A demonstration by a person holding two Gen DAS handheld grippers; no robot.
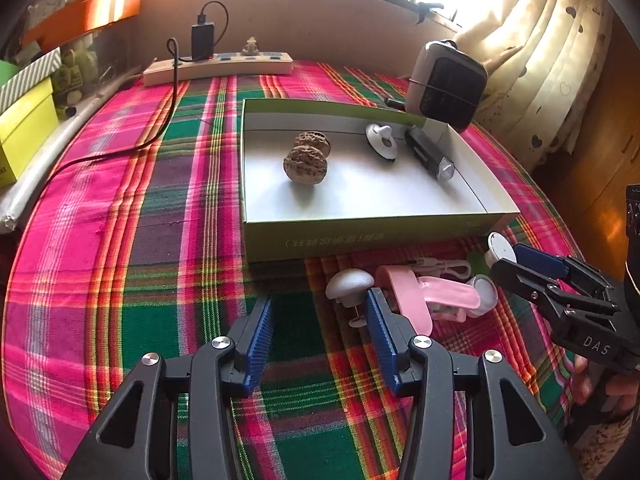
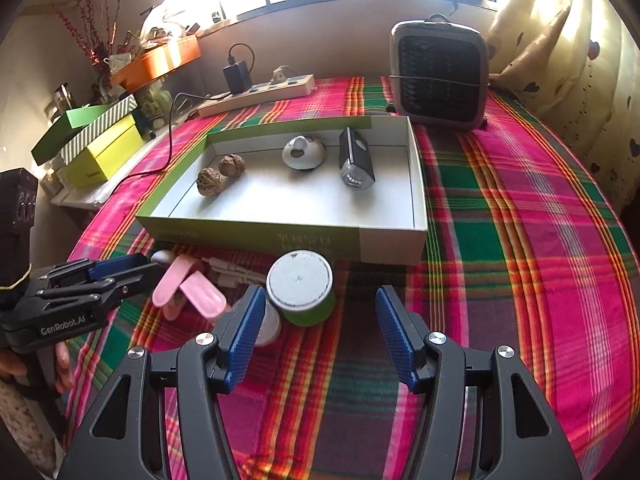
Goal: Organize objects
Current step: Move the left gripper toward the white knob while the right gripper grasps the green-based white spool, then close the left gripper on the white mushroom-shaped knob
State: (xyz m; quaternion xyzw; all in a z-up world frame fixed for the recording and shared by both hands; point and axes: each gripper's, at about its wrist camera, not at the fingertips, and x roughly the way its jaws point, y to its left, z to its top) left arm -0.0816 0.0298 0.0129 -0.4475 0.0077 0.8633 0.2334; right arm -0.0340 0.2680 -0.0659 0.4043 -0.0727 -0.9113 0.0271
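A shallow green box (image 1: 360,236) (image 2: 280,236) with a white inside holds two walnuts (image 1: 306,160) (image 2: 218,174), a white domed hook (image 1: 382,140) (image 2: 304,154) and a black and silver device (image 1: 430,152) (image 2: 356,162). In front of it on the plaid cloth lie a grey mushroom-shaped knob (image 1: 350,282), a pink clip (image 1: 424,296) (image 2: 188,288), a white cable (image 1: 444,268) and a green can with a white lid (image 2: 300,284). My left gripper (image 1: 320,300) stands open and holds nothing, the knob just off its right fingertip. My right gripper (image 2: 320,292) is open, the can at its left fingertip.
A grey fan heater (image 2: 440,76) stands behind the box at the back right. A power strip (image 1: 218,66) with a black charger and cable lies at the back left. Yellow and green boxes (image 2: 100,148) sit off the table's left edge. Curtains hang on the right.
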